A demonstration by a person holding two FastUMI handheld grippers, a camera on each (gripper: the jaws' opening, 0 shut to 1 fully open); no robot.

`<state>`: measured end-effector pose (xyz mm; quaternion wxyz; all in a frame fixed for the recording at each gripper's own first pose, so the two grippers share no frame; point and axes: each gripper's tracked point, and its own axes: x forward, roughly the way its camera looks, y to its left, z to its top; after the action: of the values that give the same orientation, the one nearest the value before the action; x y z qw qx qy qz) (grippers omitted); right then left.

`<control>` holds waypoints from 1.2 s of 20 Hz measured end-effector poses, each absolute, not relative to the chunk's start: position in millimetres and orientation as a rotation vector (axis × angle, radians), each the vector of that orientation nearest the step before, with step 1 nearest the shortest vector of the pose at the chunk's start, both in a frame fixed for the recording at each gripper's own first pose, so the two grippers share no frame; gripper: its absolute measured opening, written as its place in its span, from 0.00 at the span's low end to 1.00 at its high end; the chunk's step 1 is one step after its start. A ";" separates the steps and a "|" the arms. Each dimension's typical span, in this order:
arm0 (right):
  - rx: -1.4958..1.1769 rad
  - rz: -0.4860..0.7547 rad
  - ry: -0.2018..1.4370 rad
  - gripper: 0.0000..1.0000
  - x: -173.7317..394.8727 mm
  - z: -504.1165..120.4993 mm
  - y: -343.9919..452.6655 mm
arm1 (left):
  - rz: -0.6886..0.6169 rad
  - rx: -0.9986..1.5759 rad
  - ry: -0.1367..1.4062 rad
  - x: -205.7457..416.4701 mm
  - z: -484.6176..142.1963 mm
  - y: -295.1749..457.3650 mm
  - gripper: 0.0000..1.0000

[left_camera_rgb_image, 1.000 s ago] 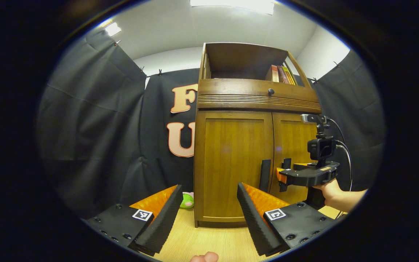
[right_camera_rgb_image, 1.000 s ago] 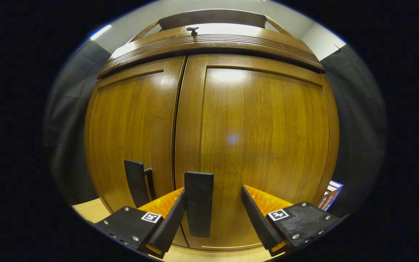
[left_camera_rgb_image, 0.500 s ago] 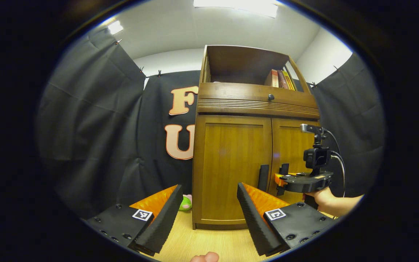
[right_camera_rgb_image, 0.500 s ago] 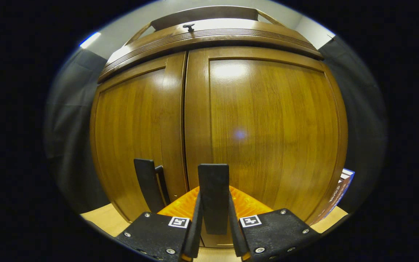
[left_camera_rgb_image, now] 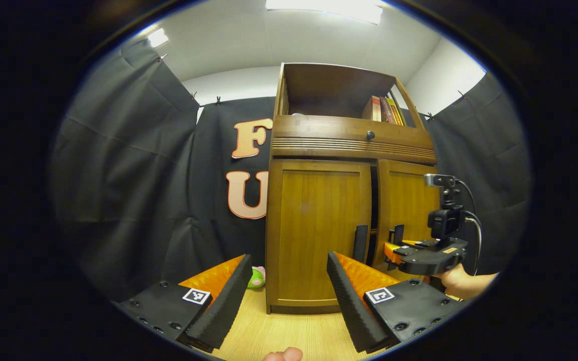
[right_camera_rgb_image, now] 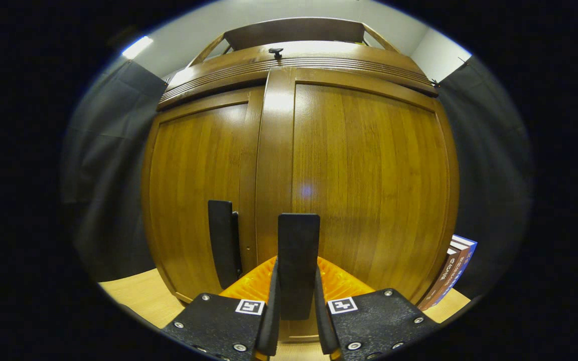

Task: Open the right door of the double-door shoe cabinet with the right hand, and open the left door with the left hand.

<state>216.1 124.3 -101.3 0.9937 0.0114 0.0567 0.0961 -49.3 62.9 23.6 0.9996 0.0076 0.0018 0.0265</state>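
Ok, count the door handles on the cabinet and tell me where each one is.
2. The left door's handle stands free beside the centre gap. The right door's handle is clamped in the right gripper.

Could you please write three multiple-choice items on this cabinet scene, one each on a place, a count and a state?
1. Where do the books stand?
A. in the open shelf atop the cabinet
B. on the left door
C. between the left gripper's fingers

2. How many round knobs are on the band above the doors?
A. three
B. one
C. none

3. What is the right gripper doing?
A. hanging open away from the cabinet
B. holding a book
C. closed on the right door's handle

Answers: 1 A, the books stand upright in the top shelf; 2 B, a single knob shows; 3 C, both fingers press the handle, and a dark gap shows between the doors.
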 end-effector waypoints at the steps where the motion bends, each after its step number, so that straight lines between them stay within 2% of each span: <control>1: 0.037 0.194 0.108 0.32 207.9 -99.8 121.2 | 0.050 0.018 0.008 -49.3 22.8 62.2 0.98; 2: 0.053 0.194 0.113 0.31 203.8 -100.7 118.6 | 0.047 0.020 0.010 -48.8 21.8 61.1 0.94; 6: 0.052 0.196 0.115 0.31 180.7 -101.6 107.7 | 0.021 0.016 0.015 -45.7 21.6 47.0 0.97; 17: 0.090 0.189 0.205 0.30 119.9 -103.5 59.1 | -0.038 -0.009 0.035 -38.6 10.8 2.3 0.95; 18: 0.095 0.185 0.212 0.30 114.0 -103.8 52.1 | -0.041 -0.014 0.039 -38.5 8.7 -1.8 0.99; 20: 0.089 0.181 0.222 0.30 102.5 -103.5 38.3 | -0.048 -0.018 0.045 -34.9 6.2 -9.7 0.95; 24: 0.074 0.168 0.235 0.28 86.4 -106.1 15.3 | -0.047 -0.009 0.041 -27.2 5.6 -24.3 0.96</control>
<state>86.4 15.3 -106.1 0.9889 0.0369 0.1172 0.0835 -27.2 -24.3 5.6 0.9995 -0.0043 0.0204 -0.0234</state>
